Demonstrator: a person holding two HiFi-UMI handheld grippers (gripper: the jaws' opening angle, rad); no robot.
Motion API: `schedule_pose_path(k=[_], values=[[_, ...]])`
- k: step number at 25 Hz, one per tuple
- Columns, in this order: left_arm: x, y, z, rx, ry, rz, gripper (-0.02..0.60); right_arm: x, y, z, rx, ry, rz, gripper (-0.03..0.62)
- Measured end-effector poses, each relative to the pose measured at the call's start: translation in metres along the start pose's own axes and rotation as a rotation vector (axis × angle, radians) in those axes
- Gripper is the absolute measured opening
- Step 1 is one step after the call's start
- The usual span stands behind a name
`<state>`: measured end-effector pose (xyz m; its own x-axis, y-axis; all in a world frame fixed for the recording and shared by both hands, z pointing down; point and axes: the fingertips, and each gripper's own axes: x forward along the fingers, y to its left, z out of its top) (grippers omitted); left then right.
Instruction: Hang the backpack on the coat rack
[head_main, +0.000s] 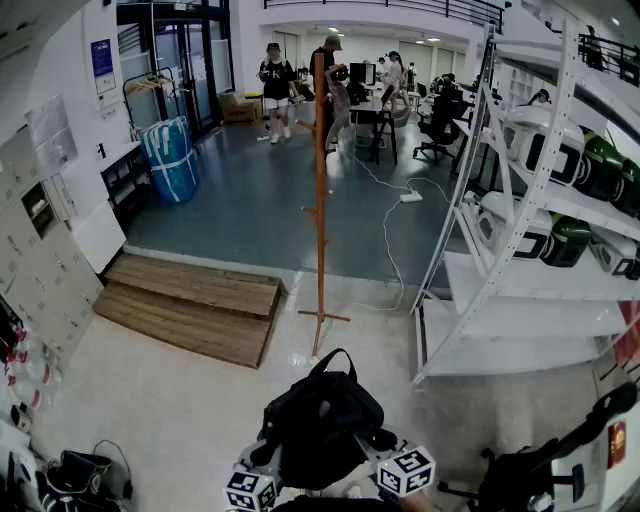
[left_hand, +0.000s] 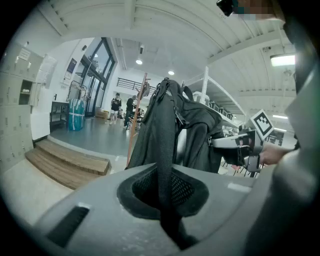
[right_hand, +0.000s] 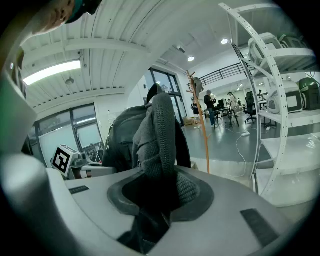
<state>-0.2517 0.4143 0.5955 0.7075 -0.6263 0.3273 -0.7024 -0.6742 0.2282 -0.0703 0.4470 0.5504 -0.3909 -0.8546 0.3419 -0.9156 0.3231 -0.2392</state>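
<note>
Bearing, on the pale floor (head_main: 150, 400), a low wooden step platform (head_main: 190, 305) just left of the orange coat rack (head_main: 320, 200); carrying a white cable (head_main: 390, 250) trailing past it, and propping a white shelf unit (head_main: 520, 355) at right.

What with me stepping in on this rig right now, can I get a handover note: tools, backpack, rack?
Left tool: shut on a strap of the backpack.
Right tool: shut on its thick padded fold.
Backpack: held up between both tools.
Coat rack: standing ahead, apart from the backpack.
Done: backpack picked up.
Left: carry it to the rack and hang it.
</note>
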Motion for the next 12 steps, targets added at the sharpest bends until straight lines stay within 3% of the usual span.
schedule_pose_path(k=[12], values=[[-0.011, 0.01, 0.005, 0.005, -0.026, -0.004, 0.018, 0.003, 0.015, 0.001, -0.01, -0.007, -0.006, 0.106]])
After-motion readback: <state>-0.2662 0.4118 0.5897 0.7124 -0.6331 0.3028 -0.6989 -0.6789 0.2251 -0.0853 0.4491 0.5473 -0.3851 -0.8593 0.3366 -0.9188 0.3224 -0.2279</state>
